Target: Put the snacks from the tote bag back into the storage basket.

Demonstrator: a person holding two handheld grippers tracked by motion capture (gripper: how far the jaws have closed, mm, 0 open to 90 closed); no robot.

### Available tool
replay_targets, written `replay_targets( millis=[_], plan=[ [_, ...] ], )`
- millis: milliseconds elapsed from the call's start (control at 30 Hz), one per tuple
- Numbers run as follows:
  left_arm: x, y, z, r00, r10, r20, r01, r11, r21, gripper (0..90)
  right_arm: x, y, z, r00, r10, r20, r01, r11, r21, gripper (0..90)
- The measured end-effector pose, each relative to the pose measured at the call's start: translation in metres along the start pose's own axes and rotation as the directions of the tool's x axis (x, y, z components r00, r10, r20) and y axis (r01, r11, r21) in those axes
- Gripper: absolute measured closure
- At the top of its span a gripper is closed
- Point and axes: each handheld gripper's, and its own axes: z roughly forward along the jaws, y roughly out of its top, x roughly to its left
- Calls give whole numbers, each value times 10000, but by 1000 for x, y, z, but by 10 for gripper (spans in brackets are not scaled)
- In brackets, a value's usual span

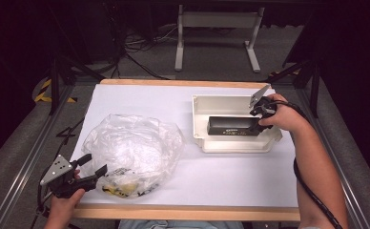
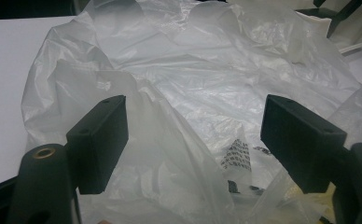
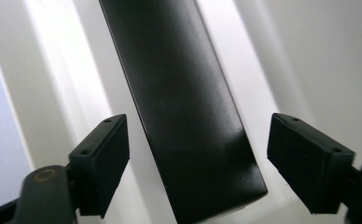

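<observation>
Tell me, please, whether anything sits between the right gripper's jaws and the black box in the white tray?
Nothing visible does. The right gripper is open, and the black box lies straight between its jaws with a clear gap on each side. The box rests in the white tray, whose walls stay outside the jaws.

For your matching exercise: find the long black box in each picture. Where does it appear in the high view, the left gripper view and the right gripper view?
High view: the black box lies lengthwise in the white tray, right of centre.
Left gripper view: I cannot make the box out; the plastic bag takes up the middle.
Right gripper view: the box runs up the centre, between the right gripper's open jaws.
Shared landmark: the white tray.
</observation>
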Motion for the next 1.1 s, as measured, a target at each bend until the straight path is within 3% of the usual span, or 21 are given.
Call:
replay_targets(
  millis=[133,400,600,700,1100],
  plan=[
    [0,0,1,10000,28,46,-28,10000,16,241,6,5,-12,9992,342,226,-334,9988,-357,163],
    [0,1,2,10000,9,78,-9,10000,-1,241,25,13,-36,9955,623,719,-532,9912,-1210,128],
    [0,1,3,9999,75,125,-75,10000,13,241,47,12,-59,9866,1412,818,-1198,9669,-2252,99],
    [0,1,2,9999,42,111,-42,10000,3,241,57,10,-69,9826,1609,927,-1298,9520,-2772,89],
    [-1,1,2,9999,57,113,-57,10000,-29,241,91,-4,-86,9754,1937,1054,-1390,9112,-3879,89]
  ],
)
